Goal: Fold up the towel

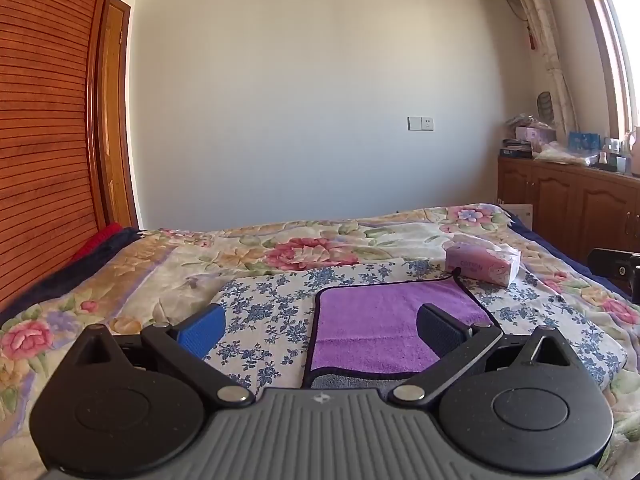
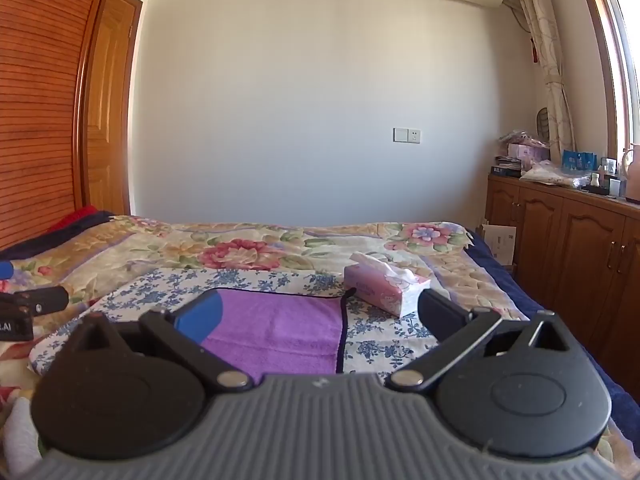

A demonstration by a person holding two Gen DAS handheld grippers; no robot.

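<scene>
A purple towel [image 1: 380,328] with a dark trim lies on a blue-flowered cloth [image 1: 272,304] on the bed; a grey layer shows under its near edge. It also shows in the right wrist view [image 2: 280,328]. My left gripper [image 1: 320,328] is open and empty, held over the towel's near left edge. My right gripper [image 2: 320,316] is open and empty, held over the towel's near right edge. The left gripper's body shows at the left of the right wrist view [image 2: 28,308].
A pink tissue pack [image 1: 484,264] lies just beyond the towel's far right corner; it also shows in the right wrist view [image 2: 384,284]. The floral bedspread [image 1: 160,256] covers the bed. A wooden cabinet [image 2: 568,232] stands on the right, a wardrobe [image 1: 40,140] on the left.
</scene>
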